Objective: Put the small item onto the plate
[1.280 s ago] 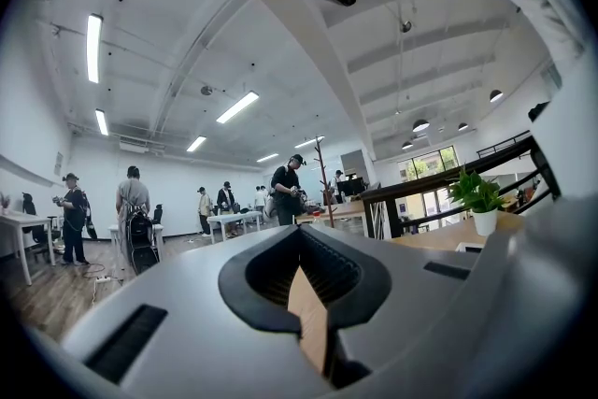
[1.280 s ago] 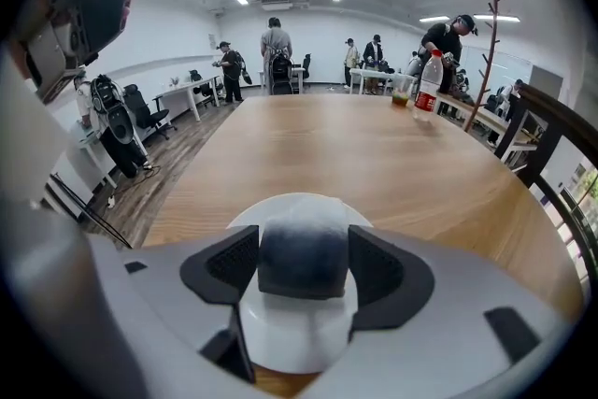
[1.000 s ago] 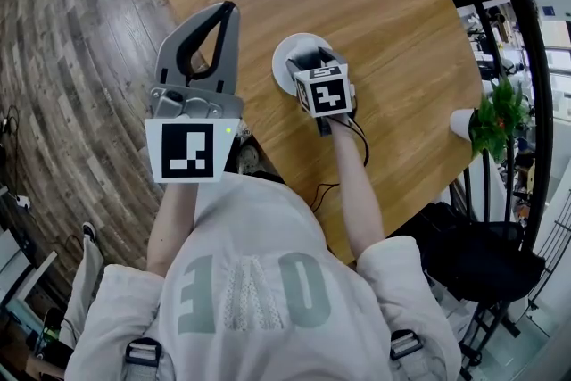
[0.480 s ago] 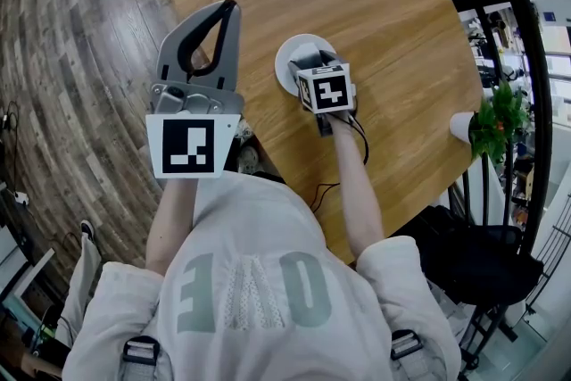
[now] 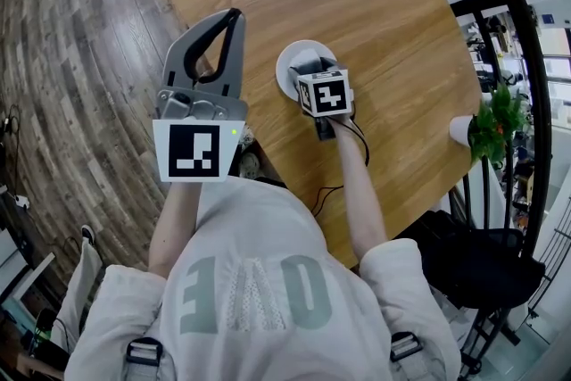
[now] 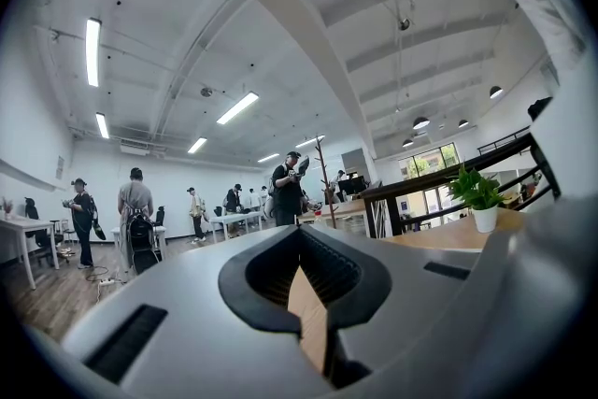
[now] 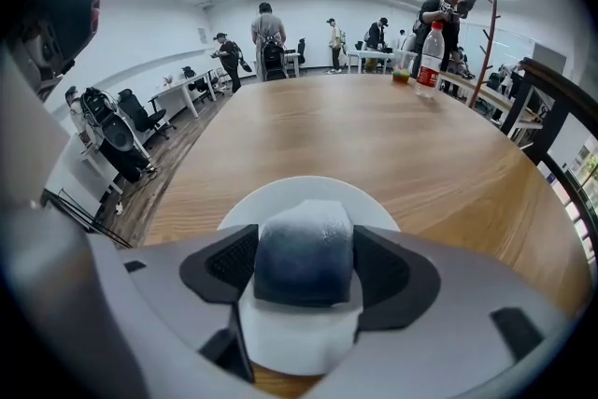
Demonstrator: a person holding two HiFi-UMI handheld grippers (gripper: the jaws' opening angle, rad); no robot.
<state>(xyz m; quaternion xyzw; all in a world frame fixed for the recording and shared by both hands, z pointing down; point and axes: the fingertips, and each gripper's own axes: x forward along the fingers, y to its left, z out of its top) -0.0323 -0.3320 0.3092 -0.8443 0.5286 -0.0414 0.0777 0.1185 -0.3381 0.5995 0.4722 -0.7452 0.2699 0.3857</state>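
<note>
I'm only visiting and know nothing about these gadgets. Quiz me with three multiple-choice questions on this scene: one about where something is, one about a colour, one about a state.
1. Where is the small item?
A. Between the fingers of the right gripper, over the plate
B. Inside a cardboard box
C. In a drawer

2. What colour is the plate?
A. Red
B. White
C. Black

3. On the left gripper, how do the fingers stand?
A. Wide apart
B. Clamped on a cup
C. Closed together at the tips, holding nothing

Answers:
1 A: the right gripper view shows the item held between the two fingers, with the plate behind and below it.
2 B: the plate is plain white in both the head view and the right gripper view.
3 C: the left gripper view shows the tips meeting, with nothing between them.
</note>
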